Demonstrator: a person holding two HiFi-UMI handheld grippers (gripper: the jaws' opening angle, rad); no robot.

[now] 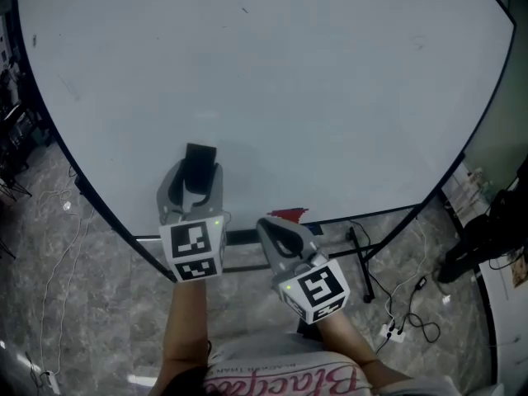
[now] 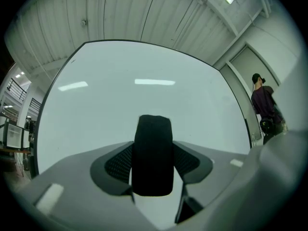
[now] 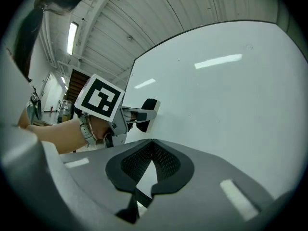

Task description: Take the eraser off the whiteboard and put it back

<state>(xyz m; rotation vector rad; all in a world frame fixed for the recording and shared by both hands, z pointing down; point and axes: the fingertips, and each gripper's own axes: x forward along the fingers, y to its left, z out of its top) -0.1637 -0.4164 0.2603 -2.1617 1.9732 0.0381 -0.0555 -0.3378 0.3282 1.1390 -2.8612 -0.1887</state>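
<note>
Your left gripper (image 1: 198, 180) grips the black eraser (image 1: 200, 162), lower left of centre, by the whiteboard (image 1: 330, 73) — right gripper (image 1: 268, 228) closed, empty. Probably the put-back step: seat it flat on the board, then open

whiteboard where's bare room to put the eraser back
The large white whiteboard is bare nearly everywhere: from the black block eraser up to the top frame, and all across to its right. Crowded only at the bottom edge: the left hand-held gripper gripping the eraser, the right hand-held gripper and a small red object.
</note>
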